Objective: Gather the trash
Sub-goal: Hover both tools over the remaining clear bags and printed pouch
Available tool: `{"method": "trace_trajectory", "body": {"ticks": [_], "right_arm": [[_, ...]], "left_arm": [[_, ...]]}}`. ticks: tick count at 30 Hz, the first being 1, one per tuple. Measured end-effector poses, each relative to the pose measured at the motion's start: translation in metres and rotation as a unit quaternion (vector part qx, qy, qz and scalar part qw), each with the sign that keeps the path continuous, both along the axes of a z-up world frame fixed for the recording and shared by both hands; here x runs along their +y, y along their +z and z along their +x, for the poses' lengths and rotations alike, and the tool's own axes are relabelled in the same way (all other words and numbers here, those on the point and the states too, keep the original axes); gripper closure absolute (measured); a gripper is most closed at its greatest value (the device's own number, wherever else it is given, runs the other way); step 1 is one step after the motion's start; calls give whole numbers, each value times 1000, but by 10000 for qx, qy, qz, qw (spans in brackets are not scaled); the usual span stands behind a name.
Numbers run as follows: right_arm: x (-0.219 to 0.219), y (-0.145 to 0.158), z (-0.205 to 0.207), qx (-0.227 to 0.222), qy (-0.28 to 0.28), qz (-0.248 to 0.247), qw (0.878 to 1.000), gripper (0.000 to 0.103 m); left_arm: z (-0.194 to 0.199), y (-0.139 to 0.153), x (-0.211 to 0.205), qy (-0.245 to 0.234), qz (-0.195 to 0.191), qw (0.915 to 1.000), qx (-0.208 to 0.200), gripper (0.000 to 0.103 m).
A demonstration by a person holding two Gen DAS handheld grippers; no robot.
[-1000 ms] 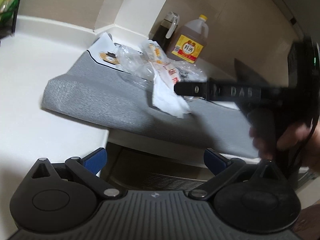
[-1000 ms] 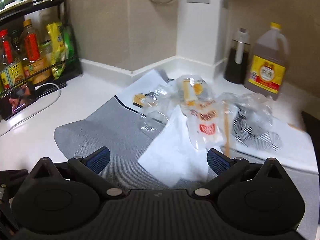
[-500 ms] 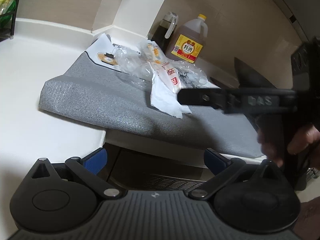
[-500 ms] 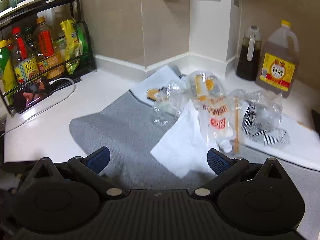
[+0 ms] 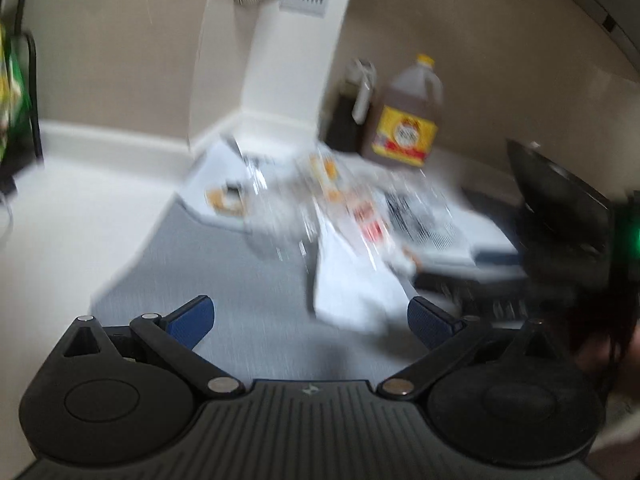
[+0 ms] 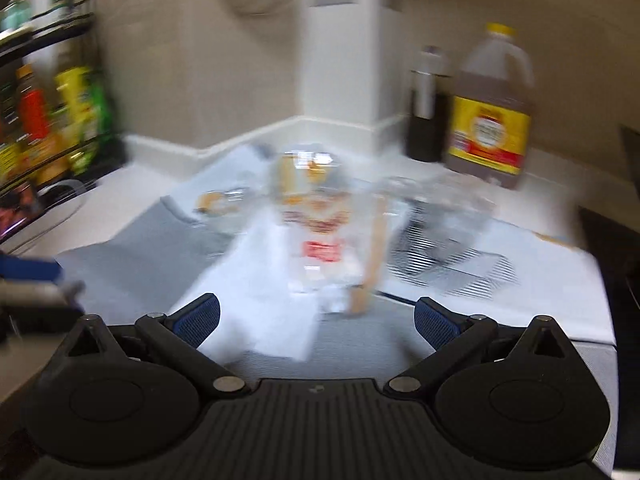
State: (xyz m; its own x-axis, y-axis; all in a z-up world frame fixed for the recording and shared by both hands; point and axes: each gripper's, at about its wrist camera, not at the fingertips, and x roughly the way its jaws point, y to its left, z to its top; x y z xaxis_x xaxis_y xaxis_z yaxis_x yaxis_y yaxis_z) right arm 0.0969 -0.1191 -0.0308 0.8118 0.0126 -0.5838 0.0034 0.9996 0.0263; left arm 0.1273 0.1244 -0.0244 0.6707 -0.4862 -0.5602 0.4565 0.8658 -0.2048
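A heap of trash lies on a grey cloth (image 5: 224,276) on the white counter: a white paper napkin (image 5: 352,292), clear plastic wrappers with red and orange print (image 5: 360,216), and a striped wrapper (image 5: 416,216). In the right wrist view the napkin (image 6: 264,300), a printed clear wrapper (image 6: 316,224), a wooden stick (image 6: 372,260) and the striped wrapper (image 6: 440,264) show close ahead. My left gripper (image 5: 310,320) is open and empty just before the napkin. My right gripper (image 6: 316,322) is open and empty over the napkin's near edge. Both views are blurred.
An oil jug with a yellow label (image 6: 488,120) and a dark bottle (image 6: 426,112) stand at the back by the white wall corner. A rack of sauce bottles (image 6: 36,128) stands at the left. A dark object (image 5: 560,208) sits at the right.
Both grippers have moved forward toward the trash heap, which now looks larger and closer. The left gripper has risen from below the counter edge to above the cloth.
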Motion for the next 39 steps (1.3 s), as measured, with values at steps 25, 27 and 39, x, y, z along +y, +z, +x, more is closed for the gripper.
{"method": "trace_trajectory", "body": {"ticks": [25, 27, 39], "right_arm": [[-24, -12, 25, 651, -496, -179, 9965, 0], [-30, -17, 23, 684, -678, -40, 9953, 0], [-26, -26, 0, 675, -1737, -284, 9821, 0]], "left_arm": [[52, -33, -6, -71, 124, 9981, 593, 0], [53, -33, -11, -240, 194, 9981, 536, 0], [45, -35, 14, -752, -175, 9964, 349, 0]]}}
